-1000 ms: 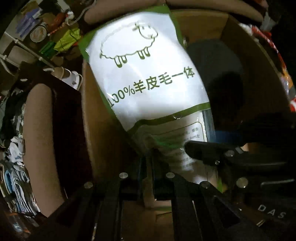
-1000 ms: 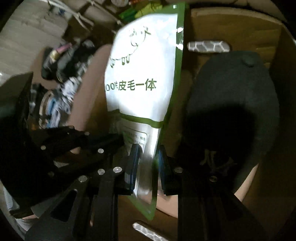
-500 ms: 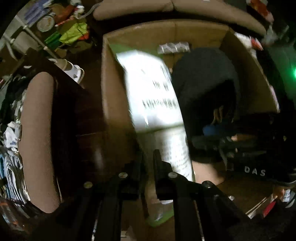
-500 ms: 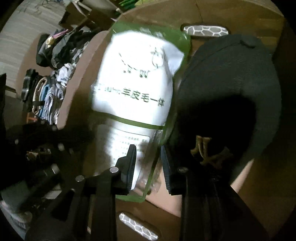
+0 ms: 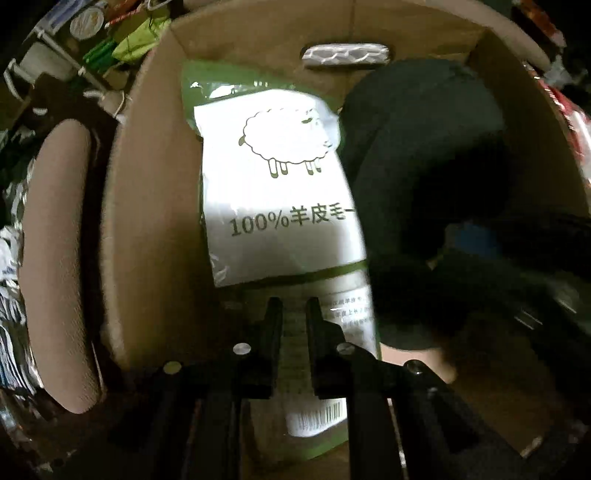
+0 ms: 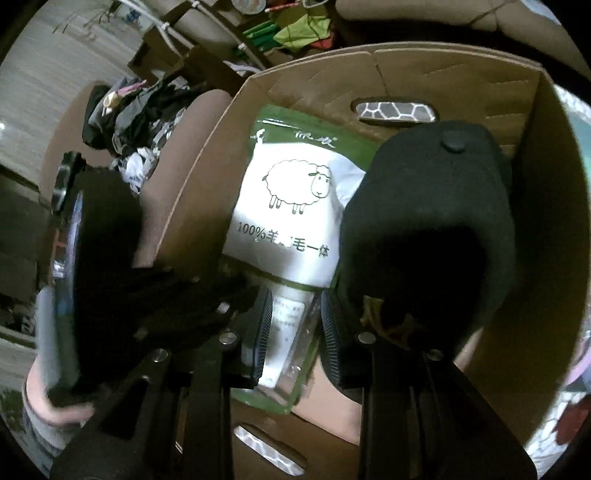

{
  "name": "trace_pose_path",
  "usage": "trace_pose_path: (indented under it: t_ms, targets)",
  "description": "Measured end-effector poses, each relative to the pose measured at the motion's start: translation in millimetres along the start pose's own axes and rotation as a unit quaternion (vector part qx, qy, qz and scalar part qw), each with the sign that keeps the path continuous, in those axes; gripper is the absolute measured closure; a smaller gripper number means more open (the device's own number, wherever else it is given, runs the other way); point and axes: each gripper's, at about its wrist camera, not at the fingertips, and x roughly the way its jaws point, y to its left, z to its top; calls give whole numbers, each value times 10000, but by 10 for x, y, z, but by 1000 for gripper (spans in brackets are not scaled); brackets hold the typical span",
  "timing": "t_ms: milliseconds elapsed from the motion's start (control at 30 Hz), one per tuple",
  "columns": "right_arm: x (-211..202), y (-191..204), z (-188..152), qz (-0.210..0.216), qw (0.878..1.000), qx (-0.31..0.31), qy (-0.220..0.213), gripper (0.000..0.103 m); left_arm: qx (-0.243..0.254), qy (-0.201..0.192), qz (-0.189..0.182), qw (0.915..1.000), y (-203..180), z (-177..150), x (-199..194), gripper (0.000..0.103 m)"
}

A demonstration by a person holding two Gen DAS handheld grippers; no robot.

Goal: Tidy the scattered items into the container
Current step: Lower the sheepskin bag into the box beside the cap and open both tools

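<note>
A green-and-white packet (image 5: pixel 280 192) printed with a sheep lies flat inside the cardboard box (image 5: pixel 147 206), along its left wall. Beside it on the right sits a black cap (image 5: pixel 424 166) with a gold emblem. My left gripper (image 5: pixel 293 306) points straight down over the packet's lower end, its jaws nearly together with only a slit and nothing in them. In the right wrist view the packet (image 6: pixel 291 221) and cap (image 6: pixel 436 206) fill the box (image 6: pixel 192 221). My right gripper (image 6: pixel 294 299) stands open above the packet's bottom edge, pads clear of it.
A beige padded armrest (image 5: pixel 55 258) runs along the box's left side. Piled clothes (image 6: pixel 140 110) and green bags (image 6: pixel 295 26) lie beyond the box's far left corner. The far wall has a handle cutout (image 6: pixel 395 110).
A second ago both grippers held the packet upright over the box. Both have let go, and it now lies flat in the box beside the cap. The right jaws have widened.
</note>
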Motion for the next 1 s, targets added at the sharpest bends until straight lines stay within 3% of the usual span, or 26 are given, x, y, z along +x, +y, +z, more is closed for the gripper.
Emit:
trace_pose_path:
  t_ms: [267,500,567,700,833,967,1000]
  targets:
    - [-195,-172,-34,-6,9999,7,-125,75,-191,-33,-39,9998,53,130,42,89]
    - [-271,-157,-86,134,9996,78,-226,75,-165,-147,158,9996,-12,92,95,89]
    - [-326,-149,-112,153,9995,78,-251,75,-204,-168,195,9995,-3,77,-24,88]
    - [-498,-159,-170,162,9994,10,-319,74,-253,-723,178,9969,83,-89,-579,83]
    - [-646,-163,-222,228,9988,-19,-425,73,-11,-567,110,9983,-78,-205,-626,75]
    - [-777,-181,-312,262,9985,-27,-472,73,2,-41,-183,9998,-363,-290,-275,75]
    - [-803,-193,-343,247,9986,-39,-459,73,17,70,-115,9999,-411,-278,-156,75]
